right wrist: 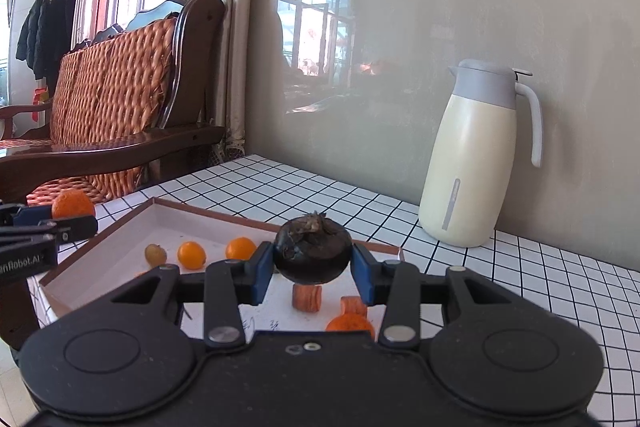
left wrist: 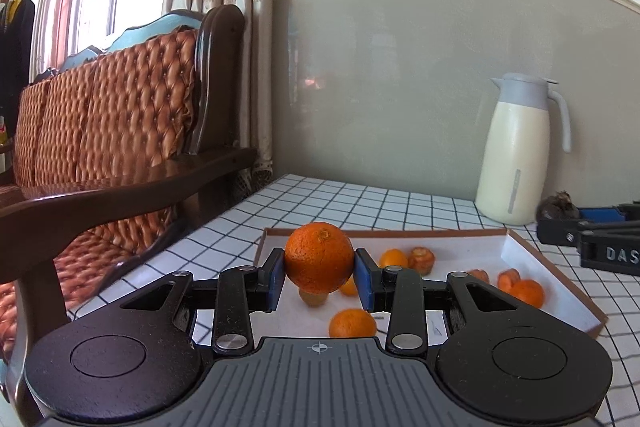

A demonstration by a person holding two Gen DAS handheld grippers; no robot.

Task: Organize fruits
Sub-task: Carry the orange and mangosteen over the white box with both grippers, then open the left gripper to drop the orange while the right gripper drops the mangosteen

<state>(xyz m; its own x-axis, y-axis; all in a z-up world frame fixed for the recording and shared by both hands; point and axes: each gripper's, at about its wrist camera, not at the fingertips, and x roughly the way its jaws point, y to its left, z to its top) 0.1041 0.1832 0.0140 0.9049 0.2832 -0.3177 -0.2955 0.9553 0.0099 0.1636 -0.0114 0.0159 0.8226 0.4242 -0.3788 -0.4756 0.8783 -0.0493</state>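
Both tongs are clamped on fruit above a shallow white tray (left wrist: 520,251) with a brown rim. Left gripper (left wrist: 319,279) has its blue pads pressed on either side of a large orange (left wrist: 319,257), held clear of the tray floor over the tray's near left part. Right gripper (right wrist: 313,273) squeezes a dark, nearly black round fruit with a dried calyx on top, a mangosteen by its look (right wrist: 313,253), also lifted above the tray.

On the tray floor lie several small oranges (right wrist: 191,255), a dull yellowish small fruit (right wrist: 155,254) at the left, and a few ribbed orange-brown chunks (right wrist: 307,297) near the middle. The tray rests on a white tablecloth with a black grid (right wrist: 520,267). A cream thermos jug with a grey lid and handle (right wrist: 472,163) stands at the far right against the grey wall. A wooden sofa with orange quilted cushions (left wrist: 120,107) stands to the left of the table.
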